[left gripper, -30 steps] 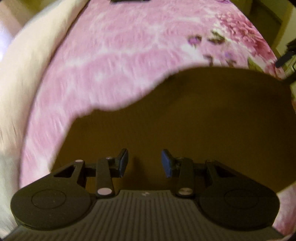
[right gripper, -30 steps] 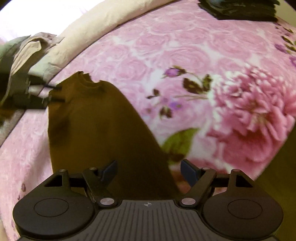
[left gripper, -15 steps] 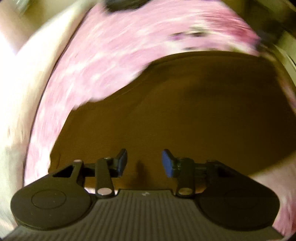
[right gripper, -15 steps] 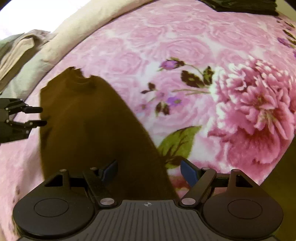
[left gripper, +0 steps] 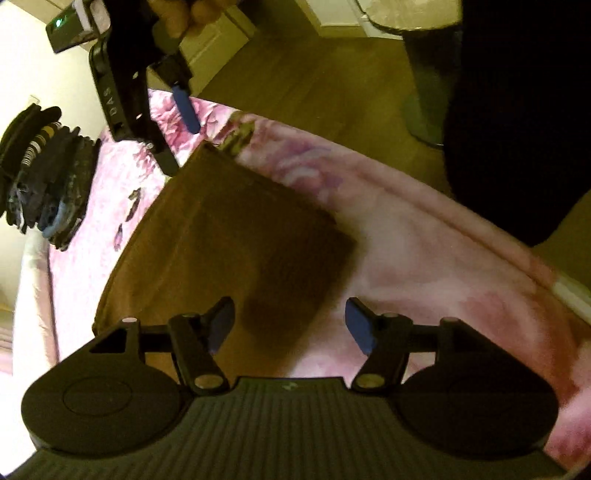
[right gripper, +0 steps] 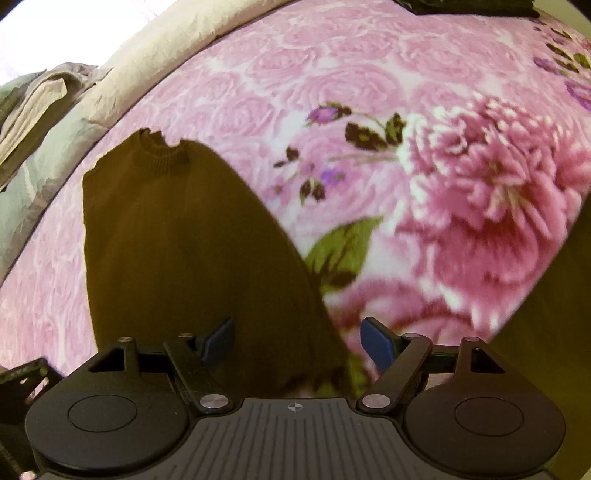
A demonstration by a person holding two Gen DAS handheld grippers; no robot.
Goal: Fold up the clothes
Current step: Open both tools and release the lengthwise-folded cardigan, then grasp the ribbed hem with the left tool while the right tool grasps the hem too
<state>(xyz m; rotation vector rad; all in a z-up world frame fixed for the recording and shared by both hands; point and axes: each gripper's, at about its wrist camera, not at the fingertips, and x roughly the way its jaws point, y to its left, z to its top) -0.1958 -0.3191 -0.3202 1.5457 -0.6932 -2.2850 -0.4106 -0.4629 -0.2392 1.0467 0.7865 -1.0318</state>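
Observation:
A brown knit sweater (left gripper: 229, 243) lies flat on the pink floral bedspread (left gripper: 424, 266), folded into a narrow strip. In the right wrist view the sweater (right gripper: 192, 254) runs away from me with its ribbed collar (right gripper: 162, 155) at the far end. My left gripper (left gripper: 290, 325) is open and empty, just above the sweater's near edge. My right gripper (right gripper: 297, 341) is open and empty over the sweater's hem end. The right gripper also shows in the left wrist view (left gripper: 162, 122), hovering over the sweater's far corner.
A stack of folded dark clothes (left gripper: 40, 173) sits on the bed at the far left, also at the top edge of the right wrist view (right gripper: 469, 7). Beige and grey bedding (right gripper: 55, 107) is piled along the bed's side. Wooden floor (left gripper: 332, 85) and a person's dark leg (left gripper: 517, 110) lie beyond the bed edge.
My left gripper has swung round from close over the sweater to face its length and the bed edge, and its jaws have opened wider. The right gripper stayed open over the hem.

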